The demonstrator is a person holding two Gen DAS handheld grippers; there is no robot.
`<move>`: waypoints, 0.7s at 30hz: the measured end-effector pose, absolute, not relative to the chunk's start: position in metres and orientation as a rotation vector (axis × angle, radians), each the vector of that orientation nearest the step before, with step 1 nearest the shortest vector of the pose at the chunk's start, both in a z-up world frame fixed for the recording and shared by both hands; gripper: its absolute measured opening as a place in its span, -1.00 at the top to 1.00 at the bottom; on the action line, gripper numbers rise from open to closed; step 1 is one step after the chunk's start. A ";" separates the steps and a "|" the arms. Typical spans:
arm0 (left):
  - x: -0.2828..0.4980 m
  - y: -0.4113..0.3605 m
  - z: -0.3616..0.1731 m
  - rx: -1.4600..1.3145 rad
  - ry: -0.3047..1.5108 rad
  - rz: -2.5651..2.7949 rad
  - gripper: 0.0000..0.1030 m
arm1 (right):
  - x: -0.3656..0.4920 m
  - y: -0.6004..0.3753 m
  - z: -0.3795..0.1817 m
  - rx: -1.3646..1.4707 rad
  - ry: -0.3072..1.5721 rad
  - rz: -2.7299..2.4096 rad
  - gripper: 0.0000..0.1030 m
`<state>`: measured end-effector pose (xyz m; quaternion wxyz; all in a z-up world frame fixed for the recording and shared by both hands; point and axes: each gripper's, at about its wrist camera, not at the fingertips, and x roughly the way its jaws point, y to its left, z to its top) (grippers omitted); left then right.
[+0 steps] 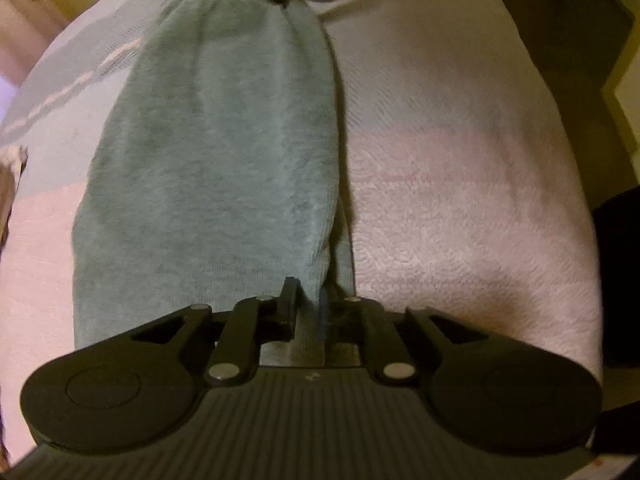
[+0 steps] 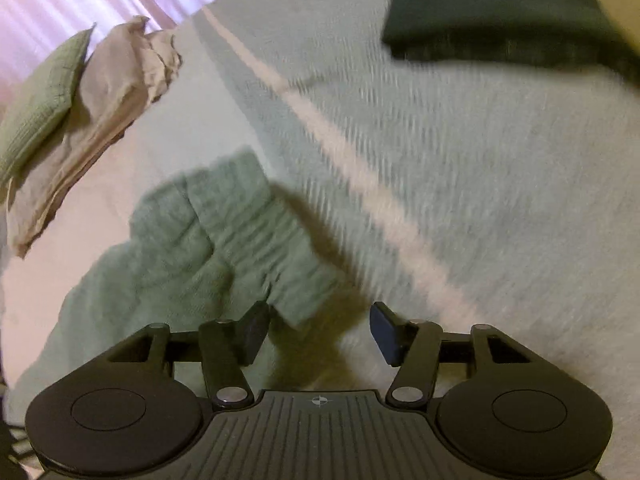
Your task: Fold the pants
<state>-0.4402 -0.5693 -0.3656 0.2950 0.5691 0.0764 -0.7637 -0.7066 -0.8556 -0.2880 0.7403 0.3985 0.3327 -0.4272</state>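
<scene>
The pants (image 1: 208,152) lie stretched lengthways on the bed (image 1: 460,200), a grey-green fleecy pair that looks already doubled leg over leg, running from my left hand-held gripper (image 1: 310,308) away to the far end, where the right one's dark fingers show at the cloth's edge. In the right wrist view the near end of the pants (image 2: 240,240), ribbed like a waistband or cuff, sits bunched just ahead of the right hand-held gripper (image 2: 318,330).

I judge I'm midway: the lengthwise fold seems done, and the crosswise fold, one end brought over the other, is in hand. My left hand-held gripper is nearly clenched, its fingers nipping a thin edge of the fabric at the near end. My right is released, jaws standing wide with the corner of the ribbed band poking between them, the pads not pressing on it.

Next I would need the right to settle down over that band and take a firm bite of all layers, then both ends lifted together so the cloth doesn't sag or twist.

Both grippers tilt steeply down toward the bed, the left directly over the pants' near edge. A dark folded garment (image 2: 500,16) and pillows (image 2: 80,112) lie well clear.
</scene>
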 end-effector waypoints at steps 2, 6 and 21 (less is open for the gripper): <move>-0.429 -0.572 -0.351 1.486 0.283 -2.030 0.56 | -0.703 -0.860 -0.264 0.795 0.724 -0.916 -0.05; -0.404 -0.579 -0.321 1.363 0.421 -1.990 0.56 | -0.678 -0.876 -0.239 0.705 0.724 -0.800 -0.07; -0.312 -0.718 -0.319 1.026 0.526 -1.881 0.37 | -0.587 -0.887 -0.303 0.601 1.103 -0.524 -0.07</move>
